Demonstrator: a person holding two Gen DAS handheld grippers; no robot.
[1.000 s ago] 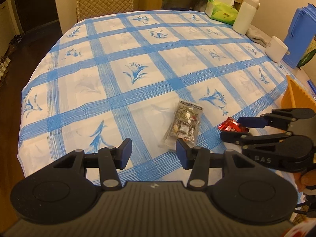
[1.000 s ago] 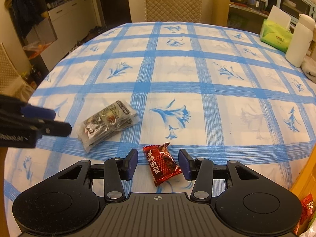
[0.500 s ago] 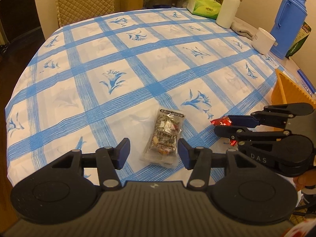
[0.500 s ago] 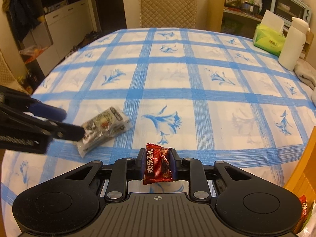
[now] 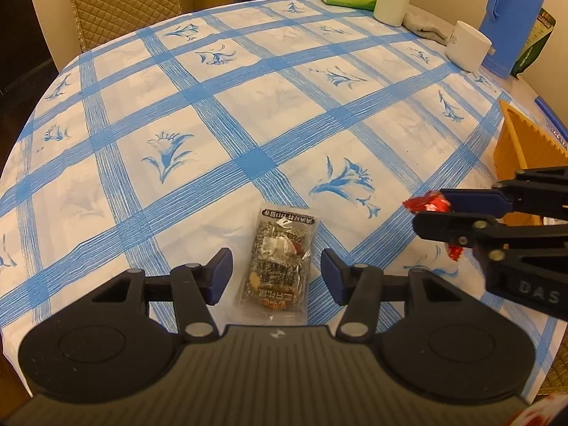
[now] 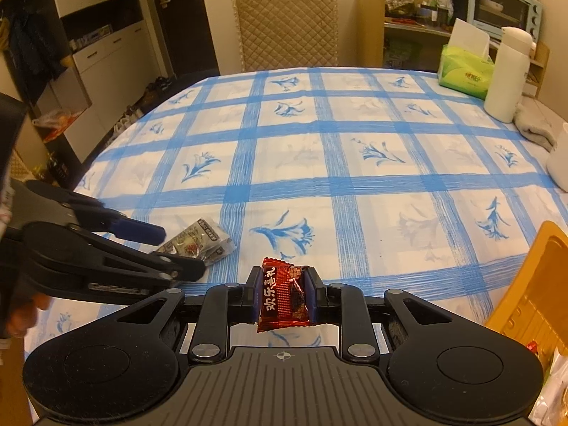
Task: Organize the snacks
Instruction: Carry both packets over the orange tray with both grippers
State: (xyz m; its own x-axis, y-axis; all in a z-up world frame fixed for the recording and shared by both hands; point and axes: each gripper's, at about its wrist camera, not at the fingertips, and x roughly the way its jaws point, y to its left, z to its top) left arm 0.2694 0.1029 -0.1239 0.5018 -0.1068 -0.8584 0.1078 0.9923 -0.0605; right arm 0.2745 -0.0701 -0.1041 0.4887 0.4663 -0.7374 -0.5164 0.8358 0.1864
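A clear snack packet with dark print (image 5: 278, 262) lies flat on the blue-checked tablecloth, between the open fingers of my left gripper (image 5: 276, 276). It also shows in the right wrist view (image 6: 200, 241), partly behind the left gripper (image 6: 177, 252). My right gripper (image 6: 282, 298) is shut on a red candy wrapper (image 6: 282, 300) and holds it above the table. In the left wrist view the right gripper (image 5: 433, 213) shows at the right with the red wrapper (image 5: 424, 204) in it.
An orange tray (image 6: 532, 291) stands at the table's right edge, also visible in the left wrist view (image 5: 525, 149). At the far right are a green tissue box (image 6: 465, 71), a white bottle (image 6: 507, 74), a white mug (image 5: 467, 49) and a blue jug (image 5: 514, 17). A quilted chair (image 6: 287, 25) stands behind the table.
My right gripper closed on the red wrapper and lifted it off the cloth. My left gripper moved forward until the clear packet lay between its open fingers.
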